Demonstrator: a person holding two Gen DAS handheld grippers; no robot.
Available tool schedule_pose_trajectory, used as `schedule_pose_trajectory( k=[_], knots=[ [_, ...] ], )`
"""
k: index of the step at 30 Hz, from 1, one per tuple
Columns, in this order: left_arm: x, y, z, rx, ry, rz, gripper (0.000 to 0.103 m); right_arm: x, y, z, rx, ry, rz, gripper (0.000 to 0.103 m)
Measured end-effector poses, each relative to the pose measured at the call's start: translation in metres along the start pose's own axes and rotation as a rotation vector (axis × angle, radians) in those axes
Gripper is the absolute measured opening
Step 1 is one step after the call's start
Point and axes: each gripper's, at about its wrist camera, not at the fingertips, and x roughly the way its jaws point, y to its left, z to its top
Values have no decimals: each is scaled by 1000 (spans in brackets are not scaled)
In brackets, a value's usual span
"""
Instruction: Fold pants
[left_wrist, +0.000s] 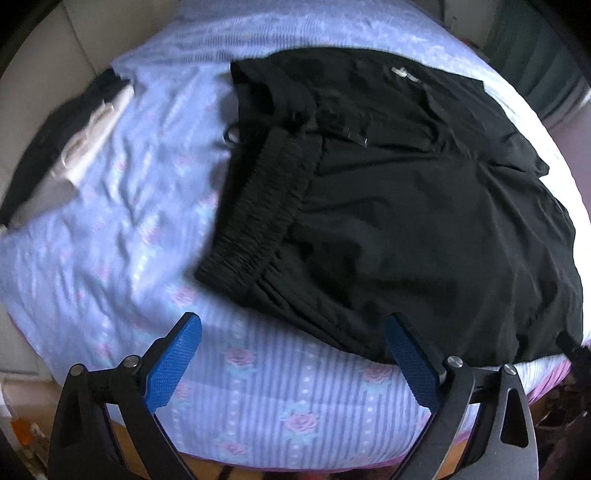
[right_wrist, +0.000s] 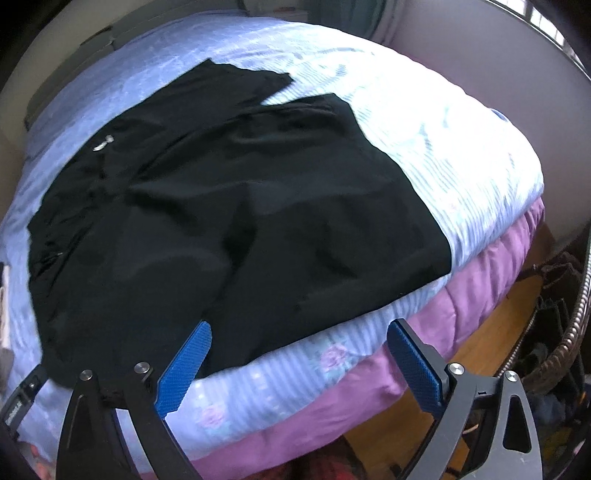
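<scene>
Black pants (left_wrist: 406, 206) lie spread on a bed, with the ribbed elastic waistband (left_wrist: 262, 199) on the left in the left wrist view and a small light logo (left_wrist: 404, 75) toward the far side. In the right wrist view the pants (right_wrist: 229, 221) show both legs, whose ends (right_wrist: 295, 96) lie at the far side. My left gripper (left_wrist: 293, 325) is open and empty, hovering at the near bed edge just before the waist area. My right gripper (right_wrist: 299, 328) is open and empty, over the near edge of the pants.
The bed has a light blue floral sheet (left_wrist: 122, 206) over a purple quilt (right_wrist: 443, 295). Folded white and dark clothes (left_wrist: 85, 136) lie at the far left of the bed. Wooden floor (right_wrist: 461, 354) and a wicker basket (right_wrist: 569, 332) are to the right.
</scene>
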Motion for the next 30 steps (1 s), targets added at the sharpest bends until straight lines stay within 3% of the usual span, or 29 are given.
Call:
schedule_pose_trajectory(
  k=[5,9,12,14,15,17,20,23,25,30],
  knots=[
    [37,-2,0,-65,136,-41,99,20,-14,-2,66,47,8,91],
    [49,-5,1,-90,157,-56,97,31,-21,-1,86,56,4,85],
    [53,-7,3,-117,173,-86,86,39,-26,3,102,54,7,83],
    [53,-8,4,-124,179,-111,67,42,-29,7,114,50,12,82],
    [52,-10,5,-128,181,-129,62,44,-29,9,118,49,12,78],
    [48,-14,7,-122,179,-148,37,45,-32,14,129,47,10,72],
    [41,-25,16,-109,169,-155,18,41,-37,23,134,33,6,58],
    [31,-24,27,-125,150,-154,12,35,-39,31,101,22,-12,35],
    [19,-24,32,-123,130,-147,9,30,-38,39,63,16,-11,12],
    [-9,-25,37,-111,92,-127,8,0,-32,56,36,-5,16,6]
  ],
)
